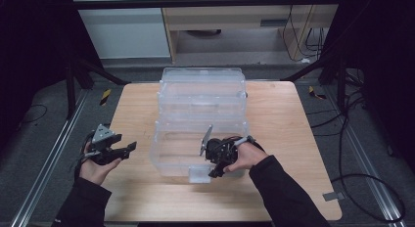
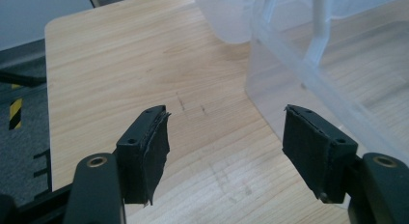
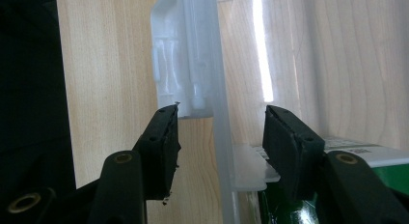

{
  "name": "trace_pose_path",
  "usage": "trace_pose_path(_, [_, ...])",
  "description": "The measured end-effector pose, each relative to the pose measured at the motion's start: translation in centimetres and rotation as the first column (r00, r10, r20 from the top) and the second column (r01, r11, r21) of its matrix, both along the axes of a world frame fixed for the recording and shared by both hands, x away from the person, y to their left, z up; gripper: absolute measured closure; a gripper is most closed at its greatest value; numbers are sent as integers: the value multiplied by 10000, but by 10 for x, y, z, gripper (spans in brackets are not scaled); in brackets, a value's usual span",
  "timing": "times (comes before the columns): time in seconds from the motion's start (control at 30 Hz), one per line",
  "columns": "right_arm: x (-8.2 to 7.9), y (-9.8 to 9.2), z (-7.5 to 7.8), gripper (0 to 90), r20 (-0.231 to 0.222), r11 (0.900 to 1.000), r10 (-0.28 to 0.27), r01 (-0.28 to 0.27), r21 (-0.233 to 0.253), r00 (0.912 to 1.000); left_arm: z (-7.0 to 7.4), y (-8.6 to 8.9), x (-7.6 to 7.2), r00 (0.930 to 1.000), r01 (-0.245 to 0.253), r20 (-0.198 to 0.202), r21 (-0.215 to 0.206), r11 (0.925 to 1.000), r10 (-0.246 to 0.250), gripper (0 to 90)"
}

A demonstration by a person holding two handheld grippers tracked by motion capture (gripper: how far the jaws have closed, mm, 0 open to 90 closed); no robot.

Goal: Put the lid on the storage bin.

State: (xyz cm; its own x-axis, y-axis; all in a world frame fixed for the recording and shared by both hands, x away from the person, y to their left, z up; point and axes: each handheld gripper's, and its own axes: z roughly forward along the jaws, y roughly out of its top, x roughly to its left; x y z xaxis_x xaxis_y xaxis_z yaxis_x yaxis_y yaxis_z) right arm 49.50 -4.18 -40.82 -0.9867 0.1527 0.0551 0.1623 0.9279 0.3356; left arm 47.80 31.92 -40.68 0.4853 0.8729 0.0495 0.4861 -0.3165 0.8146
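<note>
So the biggest thing here is the light wooden desk (image 1: pixel 274 139) with rounded corners. Sitting in the middle of it is a big clear plastic storage bin (image 1: pixel 201 97) with its lid hinged open toward the person, so the see-through lid (image 1: pixel 171 153) lies flat on the desk at the near side.

The right tool (image 1: pixel 215 170) is down at the front edge of that lid, next to the white plastic latch tab (image 1: pixel 199 174). In the right gripper view its black padded jaws are spread apart with the thin clear edge of the lid (image 3: pixel 223 151) running up between them, latch (image 3: pixel 185 64) just past the tips. Can't say for sure either pad is actually touching the plastic. There's something green with a white label (image 3: pixel 366 159) at the lower right, too cut off to identify.

The left tool (image 1: pixel 128 149) hangs off to the left of the bin, over bare desk, jaws wide open and holding nothing. The bin wall (image 2: pixel 308 84) is just beside its right pad.
</note>
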Motion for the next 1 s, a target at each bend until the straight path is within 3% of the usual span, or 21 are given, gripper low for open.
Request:
trace_pose_path(0.27, [1, 2, 0, 476, -141, 9999, -9, 7, -136, 9999, 23, -5, 9, 9985, 387, 402, -101, 9992, -383, 324])
trace_pose_path(0.57, [0, 3, -1, 467, -97, 9998, 45, -47, -210, 9999, 50, -18, 21, 9915, 1045, 729, 480, 9934, -1078, 325])
trace_pose_path(0.77, [0, 3, -1, 466, -42, 9997, 87, -88, -226, 10000, 68, -28, 28, 9751, 1991, 820, 869, 9761, -2062, 333])
trace_pose_path(0.83, [0, 3, -1, 466, -52, 9997, 86, -88, -244, 9999, 72, -32, 31, 9661, 2316, 890, 1154, 9659, -2423, 334])
trace_pose_path(0.9, [0, 3, -1, 467, -62, 9996, 86, -87, -252, 9999, 77, -38, 33, 9600, 2599, 718, 1299, 9569, -2705, 336])
trace_pose_path(0.97, [0, 3, -1, 467, -60, 9996, 86, -87, -251, 9999, 80, -42, 35, 9526, 2762, 879, 1529, 9489, -2914, 342])
trace_pose_path(1.0, [0, 3, -1, 467, -62, 9996, 83, -84, -252, 9999, 83, -45, 37, 9487, 2938, 736, 1539, 9434, -3074, 344])
